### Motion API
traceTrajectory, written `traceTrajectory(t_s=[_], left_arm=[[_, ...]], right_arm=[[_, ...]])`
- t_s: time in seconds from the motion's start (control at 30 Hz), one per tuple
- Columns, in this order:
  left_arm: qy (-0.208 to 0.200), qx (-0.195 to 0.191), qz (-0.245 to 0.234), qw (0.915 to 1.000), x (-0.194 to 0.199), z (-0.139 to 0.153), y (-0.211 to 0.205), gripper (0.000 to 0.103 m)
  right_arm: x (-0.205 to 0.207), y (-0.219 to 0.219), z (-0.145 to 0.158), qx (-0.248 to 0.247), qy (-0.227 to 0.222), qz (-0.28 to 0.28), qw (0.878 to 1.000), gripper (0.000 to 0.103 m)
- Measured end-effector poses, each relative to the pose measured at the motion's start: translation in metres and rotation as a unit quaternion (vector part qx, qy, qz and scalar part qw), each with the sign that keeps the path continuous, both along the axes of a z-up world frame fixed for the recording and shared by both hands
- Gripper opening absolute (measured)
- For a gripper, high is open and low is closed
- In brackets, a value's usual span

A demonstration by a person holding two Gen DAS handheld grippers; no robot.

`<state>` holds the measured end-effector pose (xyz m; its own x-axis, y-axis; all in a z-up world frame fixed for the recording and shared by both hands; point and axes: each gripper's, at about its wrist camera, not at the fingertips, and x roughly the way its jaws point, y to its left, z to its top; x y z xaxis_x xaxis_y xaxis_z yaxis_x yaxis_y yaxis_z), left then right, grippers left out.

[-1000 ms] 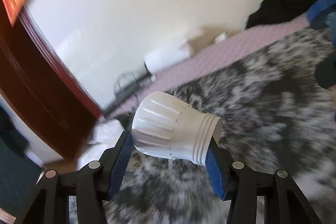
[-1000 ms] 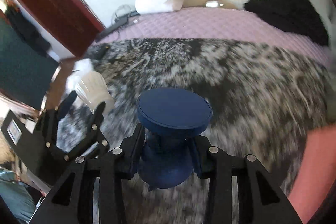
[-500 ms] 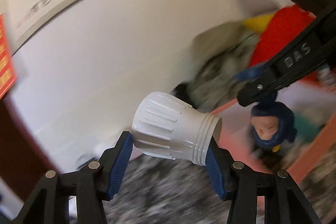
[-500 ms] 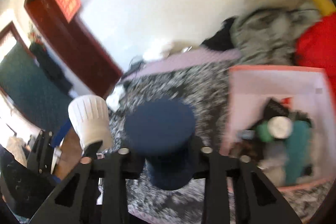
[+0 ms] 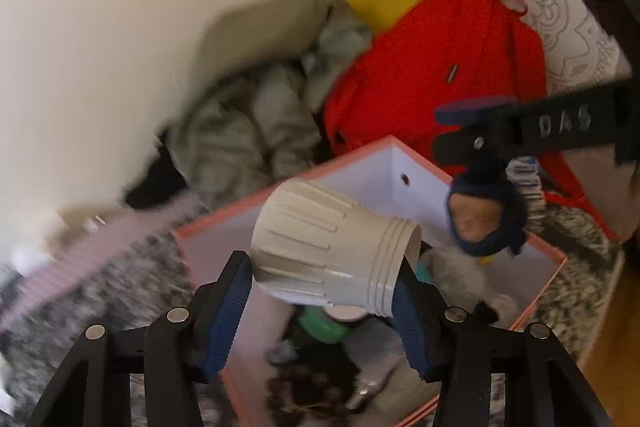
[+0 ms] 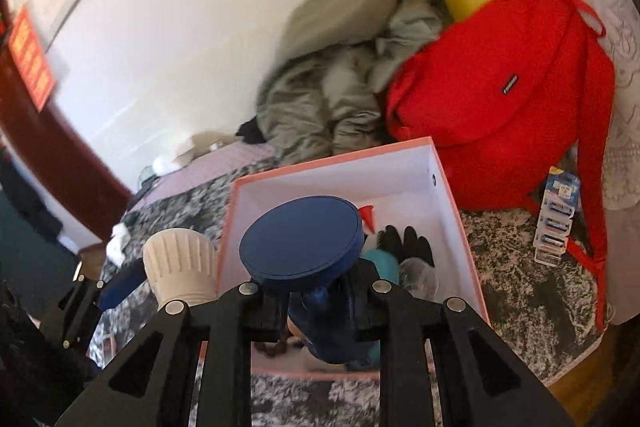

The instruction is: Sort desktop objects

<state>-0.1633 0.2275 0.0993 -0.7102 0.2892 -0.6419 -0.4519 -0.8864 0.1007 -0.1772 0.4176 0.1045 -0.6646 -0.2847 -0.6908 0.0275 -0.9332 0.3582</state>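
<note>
My left gripper (image 5: 322, 301) is shut on a white ribbed cup-shaped piece (image 5: 328, 247), held above the near-left part of a pink-rimmed white box (image 5: 384, 163). My right gripper (image 6: 316, 301) is shut on a dark blue figurine (image 6: 304, 247) with a round flat base, held upside down over the box (image 6: 340, 163). In the left wrist view the figurine's head (image 5: 486, 215) hangs under the right gripper (image 5: 480, 143). In the right wrist view the white piece (image 6: 180, 269) and the left gripper (image 6: 120, 283) sit at the box's left. The box holds several items, among them a black glove (image 6: 404, 241).
A red backpack (image 6: 508, 95) and grey-green clothes (image 6: 332, 99) lie behind the box on a grey-white fuzzy blanket (image 6: 520, 267). A pack of batteries (image 6: 558, 215) lies to the right by the backpack strap. A dark wooden door frame (image 6: 52, 155) stands at the left.
Both grippers have swung right from over the open blanket to over the pink box, each still holding its object.
</note>
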Motion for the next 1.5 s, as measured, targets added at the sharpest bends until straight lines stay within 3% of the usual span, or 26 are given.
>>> traceTrajectory(t_s=[0.07,0.1,0.13,0.3,0.43,0.63,0.73,0.97,1.1,1.3,1.5], left_arm=[[-0.033,0.010,0.004,0.9994,-0.019,-0.001,-0.002,0.078],[-0.037,0.015,0.012,0.9991,-0.025,0.001,-0.007,0.088],[-0.033,0.018,0.017,0.9992,-0.021,-0.002,-0.008,0.095],[0.001,0.014,0.071,0.9974,-0.001,0.000,-0.041,0.100],[0.037,0.009,0.108,0.9934,0.028,0.004,-0.072,0.102],[0.061,-0.016,0.172,0.9832,0.104,0.001,-0.125,0.102],[0.065,-0.018,0.200,0.9774,0.139,-0.003,-0.152,0.102],[0.028,0.052,0.250,0.9665,0.219,-0.023,-0.227,0.103],[0.056,0.032,0.302,0.9510,0.254,-0.029,-0.265,0.103],[0.068,0.021,0.346,0.9357,0.279,-0.037,-0.310,0.103],[0.066,0.032,0.366,0.9277,0.287,-0.044,-0.341,0.103]], right_arm=[[-0.018,0.006,-0.011,0.000,-0.022,-0.013,1.000,0.038],[-0.024,0.007,-0.016,0.010,-0.036,-0.021,0.999,0.069],[-0.028,0.007,-0.019,0.017,-0.041,-0.028,0.999,0.086],[-0.006,-0.010,-0.001,0.078,0.017,-0.019,0.997,0.088],[0.019,-0.030,0.013,0.083,0.046,-0.020,0.995,0.088],[0.083,-0.076,0.024,0.085,0.097,-0.025,0.991,0.094],[0.120,-0.106,0.013,0.084,0.102,-0.032,0.991,0.096],[0.187,-0.220,-0.038,0.159,0.091,0.020,0.983,0.097],[0.216,-0.283,-0.063,0.193,0.099,0.063,0.974,0.097],[0.236,-0.352,-0.091,0.207,0.095,0.125,0.966,0.097],[0.231,-0.381,-0.099,0.197,0.088,0.145,0.966,0.097]])
